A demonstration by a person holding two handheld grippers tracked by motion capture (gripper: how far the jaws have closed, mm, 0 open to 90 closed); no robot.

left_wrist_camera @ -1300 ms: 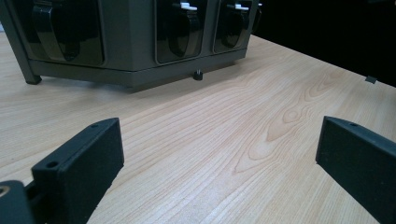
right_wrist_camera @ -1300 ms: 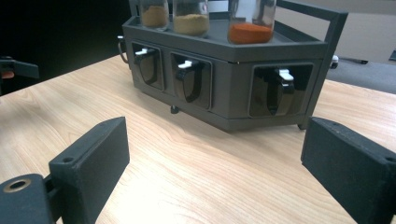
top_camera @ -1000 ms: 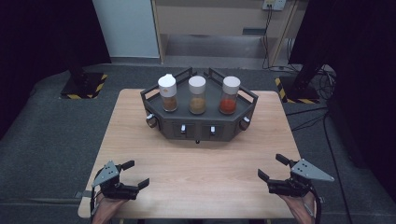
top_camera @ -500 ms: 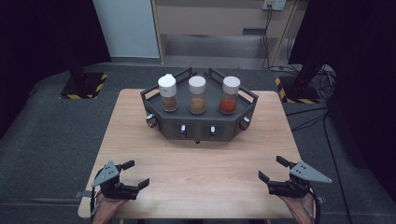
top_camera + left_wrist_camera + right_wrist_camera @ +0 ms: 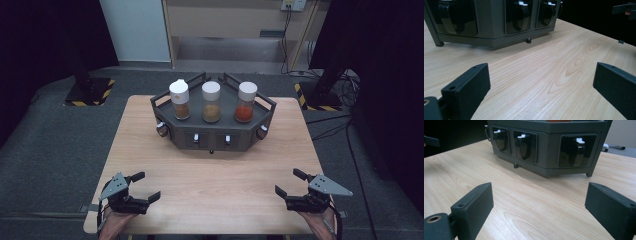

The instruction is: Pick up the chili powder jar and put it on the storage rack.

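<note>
Nothing much has moved in the last second: left gripper (image 5: 141,189) and right gripper (image 5: 296,189) both wait with jaws apart, the spice rack (image 5: 212,132) well ahead, untouched; work hasn't begun.

The left gripper (image 5: 142,186) sits low over the near left corner of the wooden table (image 5: 215,170), held by the person's left hand (image 5: 114,224), which comes in over the near edge. Its two black jaws stand wide apart with nothing between them, aimed forward and inward across the table. The right gripper (image 5: 291,182) mirrors it at the near right corner, gripped by the right hand (image 5: 320,225), its jaws likewise spread wide and bare, angled inward toward the table's middle.
</note>
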